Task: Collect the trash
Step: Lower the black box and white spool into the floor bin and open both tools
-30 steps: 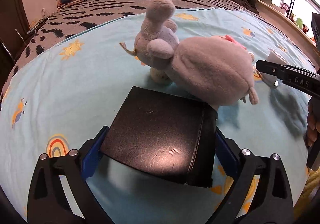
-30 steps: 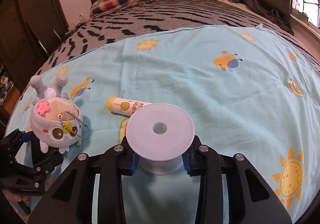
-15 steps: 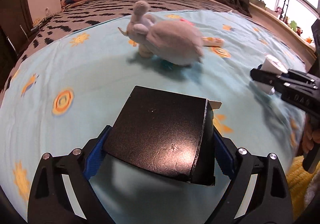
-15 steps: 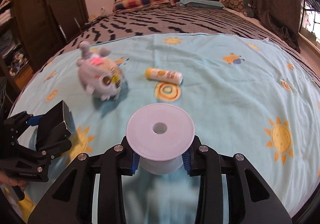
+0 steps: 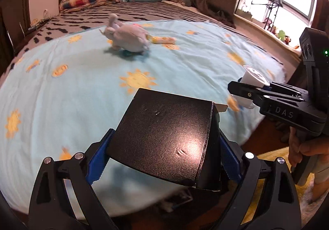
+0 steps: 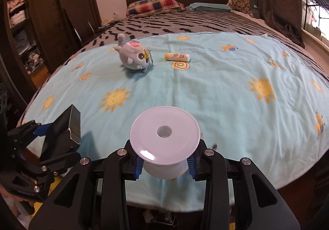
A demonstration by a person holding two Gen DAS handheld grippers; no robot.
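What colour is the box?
Black; the box shows best in the left wrist view.

In the left wrist view the grey plush toy and the yellow tube behind it are smeared, so the tube's print cannot be read, and the black box hides the bed's near edge and whatever pale thing lies on the floor under it. The hand on the right gripper's handle is cut off by the picture's edge. In the right wrist view the white spool covers its own lower flange, and the wardrobe shelves are too dim to sort out.
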